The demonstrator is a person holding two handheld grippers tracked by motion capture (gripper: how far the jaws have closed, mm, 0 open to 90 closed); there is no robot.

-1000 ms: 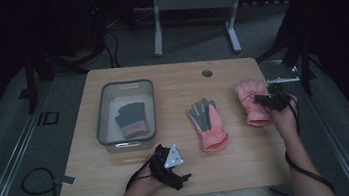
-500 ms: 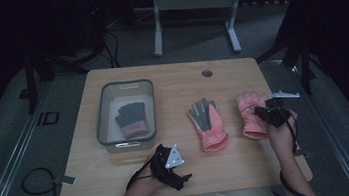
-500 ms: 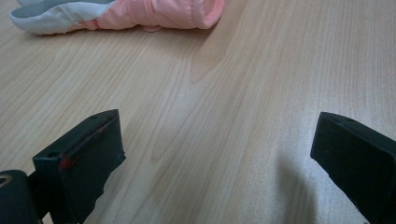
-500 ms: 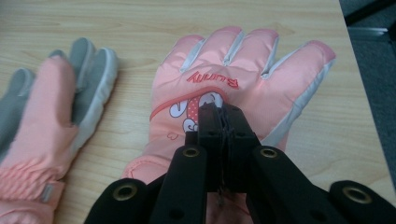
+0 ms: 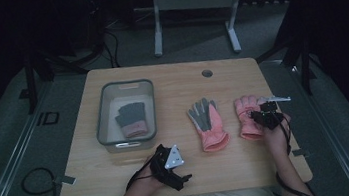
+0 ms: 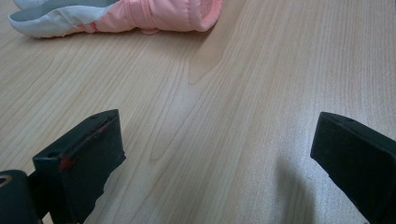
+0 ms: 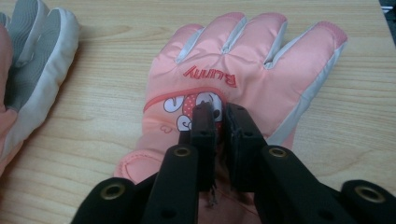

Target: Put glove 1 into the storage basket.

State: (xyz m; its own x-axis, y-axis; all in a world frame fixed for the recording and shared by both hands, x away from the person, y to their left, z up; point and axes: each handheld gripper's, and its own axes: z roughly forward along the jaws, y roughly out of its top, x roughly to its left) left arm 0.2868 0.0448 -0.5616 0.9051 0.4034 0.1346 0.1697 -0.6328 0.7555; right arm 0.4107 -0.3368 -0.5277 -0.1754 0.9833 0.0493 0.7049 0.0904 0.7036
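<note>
Pink glove [image 7: 243,84] under my right gripper [image 7: 223,114] lies back-up on the table [image 5: 171,91], fingers pointing away from me, near the right edge. In the right gripper view my jaws stand almost together with a thin slit between them, their tips down on the cartoon patch just below the word "Bunny". They have just been opening a little. I cannot tell for sure whether a pinch of fabric sits in that slit; nothing is lifted, and the glove lies flat on the wood. In the high view the right gripper [image 5: 267,115] sits over the cuff half of that glove [image 5: 248,114], my hand [image 5: 273,133] behind it.

Just to the left lies a second glove [image 5: 209,126], palm-up, grey palm showing, pink cuff toward me. The two gloves are near each other but apart.

My left gripper [image 5: 168,163] rests at the near edge of the table, left of centre. In the left gripper view its jaws stand wide apart over bare wood with nothing between them, and the cuff of the second glove [image 6: 154,14] lies well ahead.

Further left a grey bin [image 5: 122,87] holds a dark glove with a pink cuff [image 5: 131,118].
</note>
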